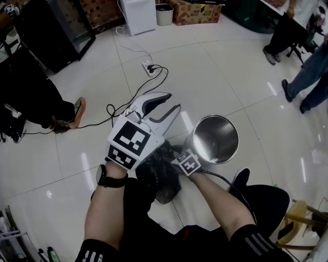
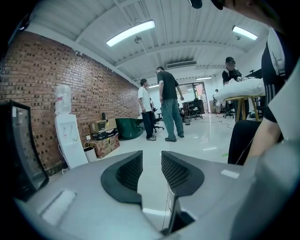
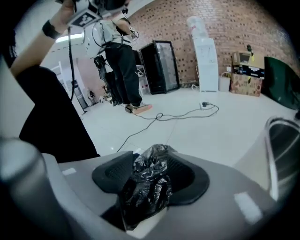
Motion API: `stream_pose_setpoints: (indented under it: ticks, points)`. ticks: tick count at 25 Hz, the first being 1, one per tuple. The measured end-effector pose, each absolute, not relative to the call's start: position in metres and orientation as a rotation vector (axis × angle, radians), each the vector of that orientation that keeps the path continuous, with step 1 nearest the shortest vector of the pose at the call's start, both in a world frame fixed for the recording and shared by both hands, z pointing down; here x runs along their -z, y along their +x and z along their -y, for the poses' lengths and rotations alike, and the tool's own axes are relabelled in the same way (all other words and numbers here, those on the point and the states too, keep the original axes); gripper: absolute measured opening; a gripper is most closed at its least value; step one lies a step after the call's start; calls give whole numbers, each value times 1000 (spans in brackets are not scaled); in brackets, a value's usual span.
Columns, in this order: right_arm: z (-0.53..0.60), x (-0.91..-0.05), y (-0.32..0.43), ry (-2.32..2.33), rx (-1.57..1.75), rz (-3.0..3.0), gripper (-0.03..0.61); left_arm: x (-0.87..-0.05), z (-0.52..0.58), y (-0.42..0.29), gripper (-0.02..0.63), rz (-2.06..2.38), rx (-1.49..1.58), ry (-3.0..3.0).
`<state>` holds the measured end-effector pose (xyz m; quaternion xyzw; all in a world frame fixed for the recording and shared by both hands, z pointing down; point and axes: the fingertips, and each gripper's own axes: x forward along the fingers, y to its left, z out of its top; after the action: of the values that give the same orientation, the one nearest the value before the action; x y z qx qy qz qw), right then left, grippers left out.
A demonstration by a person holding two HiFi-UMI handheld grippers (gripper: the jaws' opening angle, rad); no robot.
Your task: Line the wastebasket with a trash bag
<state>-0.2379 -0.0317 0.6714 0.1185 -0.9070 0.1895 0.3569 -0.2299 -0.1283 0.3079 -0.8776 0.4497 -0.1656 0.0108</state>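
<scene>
A round steel wastebasket [image 1: 215, 138] stands open and unlined on the white floor, just right of my hands. A crumpled black trash bag [image 1: 165, 176] lies low beside it, against my leg. My right gripper [image 3: 152, 157] is down in the bag: black plastic bunches up between its spread pads, and they do not clamp it. From above only its marker cube [image 1: 185, 162] shows over the bag. My left gripper [image 1: 173, 102] is held higher, above and left of the bag, and points away across the floor. Its jaws stand apart with nothing between them.
A power strip [image 1: 148, 66] and black cables [image 1: 128, 105] trail over the floor beyond the left gripper. People stand at the left and far right. A water dispenser [image 1: 138, 15], a small bin [image 1: 164, 14] and a cardboard box [image 1: 195, 11] line the far wall. A wooden stool [image 1: 302, 220] is at my right.
</scene>
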Motion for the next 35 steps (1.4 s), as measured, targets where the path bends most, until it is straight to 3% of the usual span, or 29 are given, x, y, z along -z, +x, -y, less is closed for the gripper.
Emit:
stream_pose_setpoints:
  ticks: [9, 17, 19, 21, 22, 35]
  points:
    - [35, -766, -241, 436, -713, 2170, 249, -292, 131, -221, 118, -1388, 441, -2759]
    - [11, -794, -249, 346, -864, 2130, 245, -295, 135, -226, 118, -1406, 431, -2775]
    - [4, -792, -255, 305, -865, 2145, 200, -295, 135, -225, 118, -1400, 438, -2773]
    - [2, -788, -258, 297, -811, 2155, 33, -295, 135, -223, 118, -1393, 441, -2774]
    - [1, -786, -258, 297, -788, 2159, 6, -296, 135, -222, 118, -1390, 443, -2775]
    - [23, -665, -248, 306, -587, 2402, 6, -311, 145, -230, 118, -1411, 530, -2762]
